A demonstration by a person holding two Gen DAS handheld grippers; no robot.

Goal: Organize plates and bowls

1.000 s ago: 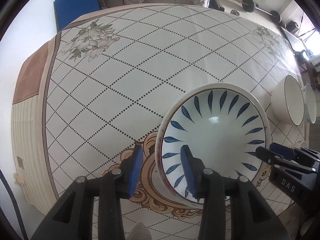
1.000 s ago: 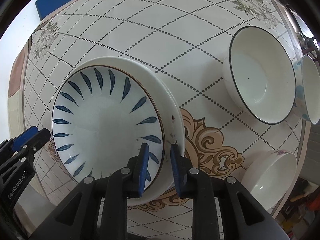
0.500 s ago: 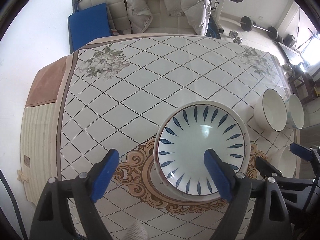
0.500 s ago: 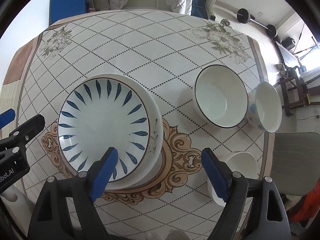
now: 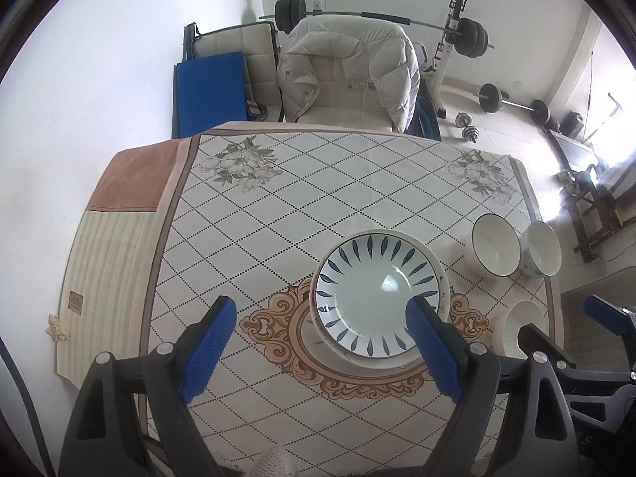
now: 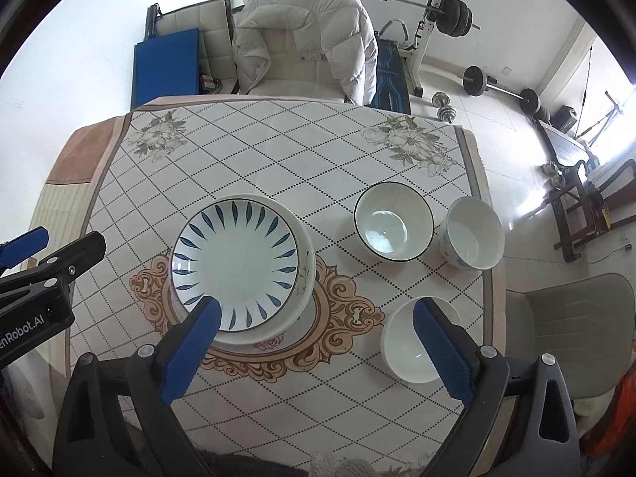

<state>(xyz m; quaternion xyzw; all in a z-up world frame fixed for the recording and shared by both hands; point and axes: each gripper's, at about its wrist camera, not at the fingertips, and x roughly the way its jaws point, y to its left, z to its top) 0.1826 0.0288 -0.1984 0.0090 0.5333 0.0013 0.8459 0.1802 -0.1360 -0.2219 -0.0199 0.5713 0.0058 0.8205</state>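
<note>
Both grippers hang spread wide and grasping nothing above the bench [image 6: 278, 151]: the left gripper [image 5: 322, 342] has the stacked plates [image 5: 377, 298] just ahead of its right finger, and the right gripper [image 6: 318, 349] has them ahead of its left finger. Ahead and to the right of the right gripper stand a black-rimmed bowl [image 6: 393, 220] and a blue-spotted bowl [image 6: 473, 232], side by side. A plain white bowl [image 6: 409, 346] sits by its right finger, and the left gripper's body at the left edge reads "enRobot.AI" [image 6: 22, 332].

Black left gripper [image 5: 320, 342]; blue ridged pads; silver screws; right gripper [image 6: 318, 348] alike.
</note>
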